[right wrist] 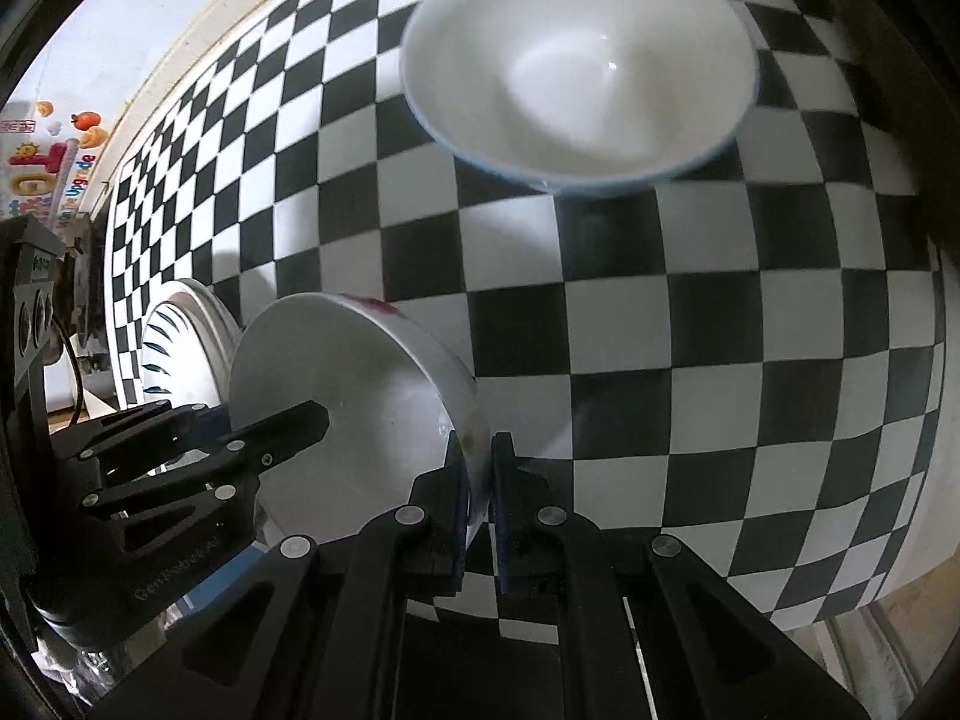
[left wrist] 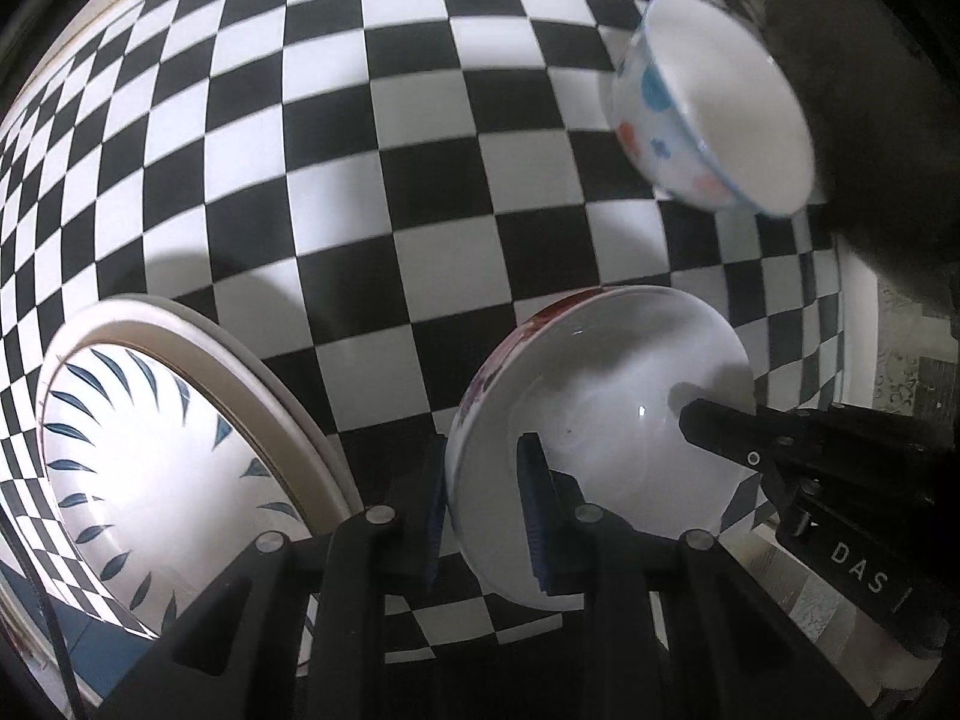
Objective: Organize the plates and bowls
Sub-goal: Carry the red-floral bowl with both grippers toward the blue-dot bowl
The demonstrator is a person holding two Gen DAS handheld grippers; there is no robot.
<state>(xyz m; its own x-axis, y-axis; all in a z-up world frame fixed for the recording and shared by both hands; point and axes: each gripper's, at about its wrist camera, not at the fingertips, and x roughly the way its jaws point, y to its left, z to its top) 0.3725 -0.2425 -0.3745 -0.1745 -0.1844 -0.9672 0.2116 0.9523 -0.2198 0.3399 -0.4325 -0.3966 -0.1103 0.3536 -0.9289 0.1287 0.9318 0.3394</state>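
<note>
Left gripper (left wrist: 483, 516) and right gripper (right wrist: 478, 498) both clamped on opposite rims of white ceramic floral-edged bowl (left wrist: 600, 438), held clear of checkered counter (left wrist: 360, 180). Dotted white bowl (left wrist: 714, 102) at 1 o'clock, probable nesting target; two-point hold for stability.

The white glazed ceramic bowl with a red floral outside (left wrist: 600, 420) is showing a smooth, glossy inside that is catching a small bright glint. The far white ceramic bowl with blue and orange spots (left wrist: 714, 102) is looking smooth too, its sheen softer under blur. At the near left, the white ceramic plate with dark blue leaf strokes (left wrist: 156, 450) is shining brightly across its glaze, and its cream rim is looking duller. The black-and-white chequered table covering (left wrist: 372, 180) is lying flat and matt. The matt black plastic left gripper (left wrist: 486, 516) is carrying ribbed blue pads (left wrist: 537, 516) and round silvery metal pins (left wrist: 381, 515).
</note>
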